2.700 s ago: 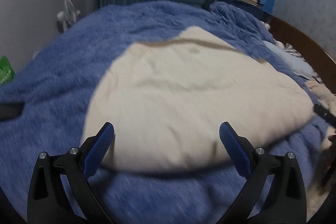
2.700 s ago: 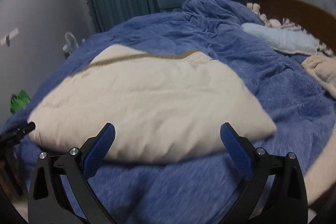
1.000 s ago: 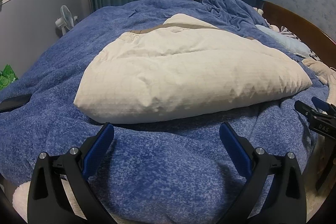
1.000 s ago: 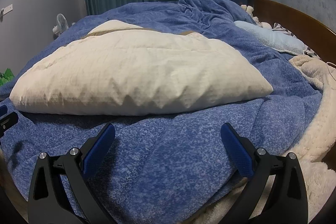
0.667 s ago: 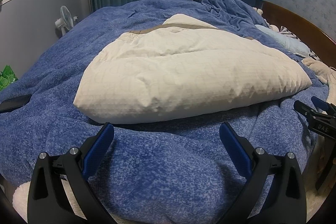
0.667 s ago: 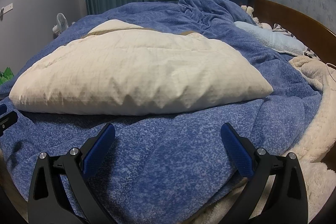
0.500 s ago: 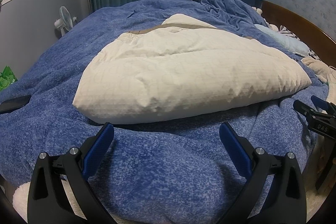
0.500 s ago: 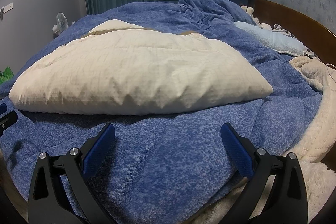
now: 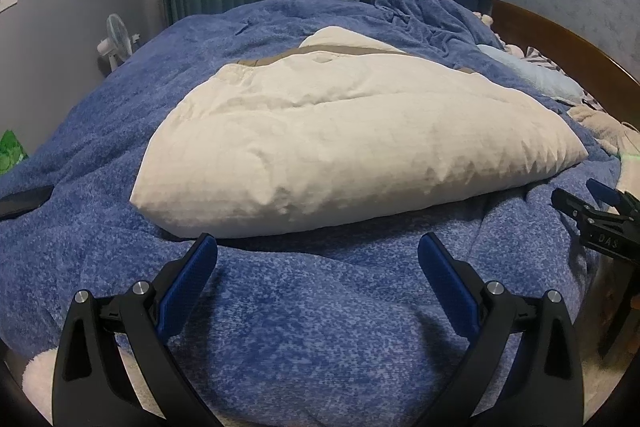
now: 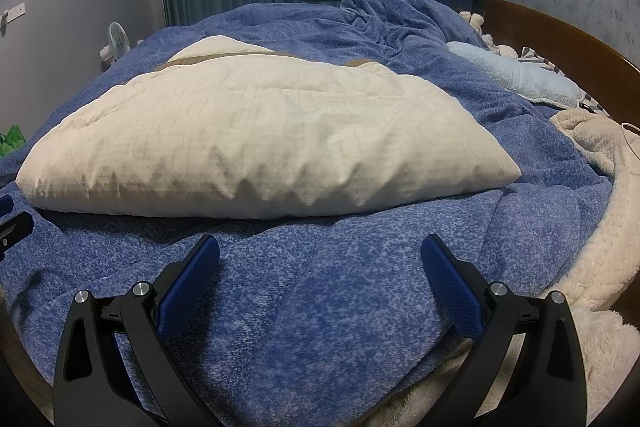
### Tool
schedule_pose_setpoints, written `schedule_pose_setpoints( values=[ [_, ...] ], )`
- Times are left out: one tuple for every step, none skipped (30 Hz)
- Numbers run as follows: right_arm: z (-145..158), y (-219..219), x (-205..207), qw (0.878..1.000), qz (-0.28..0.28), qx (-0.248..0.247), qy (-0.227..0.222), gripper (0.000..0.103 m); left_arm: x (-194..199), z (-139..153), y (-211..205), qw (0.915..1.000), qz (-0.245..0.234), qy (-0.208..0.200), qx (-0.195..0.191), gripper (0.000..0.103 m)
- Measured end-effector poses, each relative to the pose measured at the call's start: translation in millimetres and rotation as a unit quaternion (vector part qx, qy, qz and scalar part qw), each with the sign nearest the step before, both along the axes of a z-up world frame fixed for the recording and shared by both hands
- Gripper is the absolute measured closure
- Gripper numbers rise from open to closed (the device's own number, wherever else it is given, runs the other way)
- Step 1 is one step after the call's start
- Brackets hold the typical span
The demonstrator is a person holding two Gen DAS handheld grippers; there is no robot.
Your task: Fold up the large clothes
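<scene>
A large cream quilted garment [image 9: 352,143] with a tan band along its far edge lies folded in a puffy block on the blue blanket [image 9: 304,315]; it also shows in the right wrist view [image 10: 264,139]. My left gripper [image 9: 318,259] is open and empty, low over the blanket, short of the garment's near edge. My right gripper [image 10: 320,261] is open and empty, also just short of the near edge. The right gripper shows at the right edge of the left wrist view [image 9: 600,223].
A cream fleece blanket [image 10: 600,219] hangs at the bed's right edge. A light blue pillow [image 10: 516,75] and bunched blue bedding [image 10: 400,15] lie at the far right by the wooden headboard [image 10: 560,39]. A fan [image 9: 116,43] stands left of the bed.
Since 2.7 s ago both grippers have drawn back from over the garment to the near side of the bed. In the last second nothing has visibly moved.
</scene>
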State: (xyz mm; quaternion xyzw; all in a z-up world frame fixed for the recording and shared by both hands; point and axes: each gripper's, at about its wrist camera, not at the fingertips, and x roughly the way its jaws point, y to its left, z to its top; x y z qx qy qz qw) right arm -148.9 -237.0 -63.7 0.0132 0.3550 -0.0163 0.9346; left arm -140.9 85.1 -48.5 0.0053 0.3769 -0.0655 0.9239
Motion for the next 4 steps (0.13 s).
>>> schedule_pose_setpoints(
  values=[
    [0.6,-1.0,0.1,1.000,0.000,0.001,-0.001,0.005,1.0,-0.5,1.7,1.0000,0.000,0.002,-0.003,0.006],
    [2.6,-3.0,-0.5,1.000,0.000,0.008,-0.006,0.005,1.3,-0.2,2.6,1.0000,0.002,0.002,-0.006,0.006],
    [4.4,-4.7,-0.8,1.000,0.001,0.015,-0.010,0.006,0.3,1.6,3.3,1.0000,0.003,-0.004,-0.008,0.006],
    [7.6,-8.8,-1.4,0.999,0.001,0.030,-0.017,0.007,-1.9,4.9,4.2,0.9998,0.004,-0.013,-0.013,0.006]
  ],
)
